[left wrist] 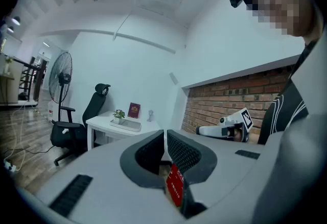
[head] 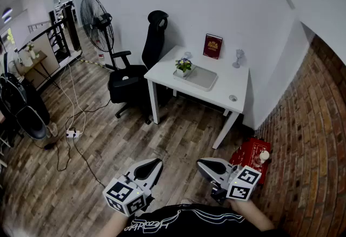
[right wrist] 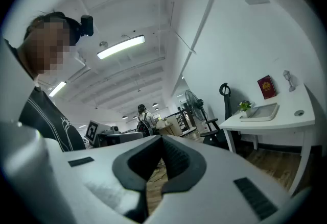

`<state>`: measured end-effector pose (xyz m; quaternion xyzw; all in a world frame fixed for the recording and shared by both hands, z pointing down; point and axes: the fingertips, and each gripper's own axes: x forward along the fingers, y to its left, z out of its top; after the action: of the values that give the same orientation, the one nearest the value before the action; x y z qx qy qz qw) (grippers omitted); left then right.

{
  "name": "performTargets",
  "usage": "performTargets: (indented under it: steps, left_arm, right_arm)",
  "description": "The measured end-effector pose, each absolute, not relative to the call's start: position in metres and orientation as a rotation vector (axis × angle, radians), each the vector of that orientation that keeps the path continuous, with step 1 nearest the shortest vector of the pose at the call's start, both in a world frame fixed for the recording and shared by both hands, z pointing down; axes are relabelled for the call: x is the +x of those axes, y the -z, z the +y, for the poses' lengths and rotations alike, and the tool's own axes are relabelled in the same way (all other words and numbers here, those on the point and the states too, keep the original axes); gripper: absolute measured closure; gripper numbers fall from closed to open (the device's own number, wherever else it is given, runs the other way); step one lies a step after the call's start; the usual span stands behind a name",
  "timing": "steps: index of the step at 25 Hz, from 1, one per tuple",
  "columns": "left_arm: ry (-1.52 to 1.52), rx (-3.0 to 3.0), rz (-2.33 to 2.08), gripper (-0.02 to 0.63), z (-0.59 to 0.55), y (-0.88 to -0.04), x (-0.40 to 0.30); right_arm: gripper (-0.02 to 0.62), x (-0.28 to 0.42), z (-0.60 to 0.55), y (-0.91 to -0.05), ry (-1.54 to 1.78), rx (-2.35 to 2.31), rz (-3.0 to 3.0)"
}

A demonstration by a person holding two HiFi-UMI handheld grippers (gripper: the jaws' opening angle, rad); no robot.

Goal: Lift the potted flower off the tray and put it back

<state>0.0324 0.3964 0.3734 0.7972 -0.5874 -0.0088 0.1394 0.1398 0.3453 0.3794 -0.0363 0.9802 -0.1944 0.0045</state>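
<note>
Step in hand: approach, not yet begun in earnest. No lift made.

Position of the work: small white pot with green leaves and purple flowers [head: 183, 66], upright, upper centre of the head view. It looks to stand on the left end of the shallow grey rectangular tray [head: 201, 77], which lies on the white four-legged bench [head: 162, 72]. The right gripper view gives the same reading: potted flower [right wrist: 246, 106] at the tray's [right wrist: 263, 112] left end, right of frame. In the left gripper view both are small, left of centre.

Also on the bench: dark red book [head: 213, 46] propped against the wall, behind the tray. Black office chair [head: 138, 76] is just left of the bench.

Claws: left claw [head: 155, 162] and right claw [head: 201, 163] are both at the bottom of the head view, close to the person's body, over wooden floor and well apart from the bench. Left claw [left wrist: 164, 133]: jaws together, nothing between them. Right claw [right wrist: 160, 139]: jaws meet at the tips, likewise empty.

Judgement on the next move: walk up to the bench, then spread the jaws of one claw wide enough to straddle the pot. Come in low, on the pot body rather than the foliage, and keep the pot upright when raising it clear of the tray rim. Which claw will take it cannot be told from here.
</note>
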Motion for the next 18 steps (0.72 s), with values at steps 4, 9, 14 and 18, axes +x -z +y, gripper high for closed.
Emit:
performTargets:
  steps: [4, 9, 14, 18]
  left_arm:
    - [0.028, 2.297, -1.689, 0.561, 0.401, -0.377, 0.033]
    - [0.026, 2.292, -1.697, 0.561, 0.408, -0.380, 0.028]
    - [0.022, 2.293, -1.744, 0.561, 0.414, -0.377, 0.021]
    - [0.018, 2.284, -1.780, 0.560, 0.416, -0.375, 0.014]
  right_arm:
    - [0.593, 0.139, 0.351, -0.384, 0.620, -0.110, 3.070]
    - [0.593, 0.134, 0.356, -0.392, 0.624, -0.129, 3.092]
    - [0.592, 0.135, 0.356, -0.390, 0.609, -0.180, 3.069]
    - [0.592, 0.133, 0.360, -0.388, 0.571, -0.183, 3.080]
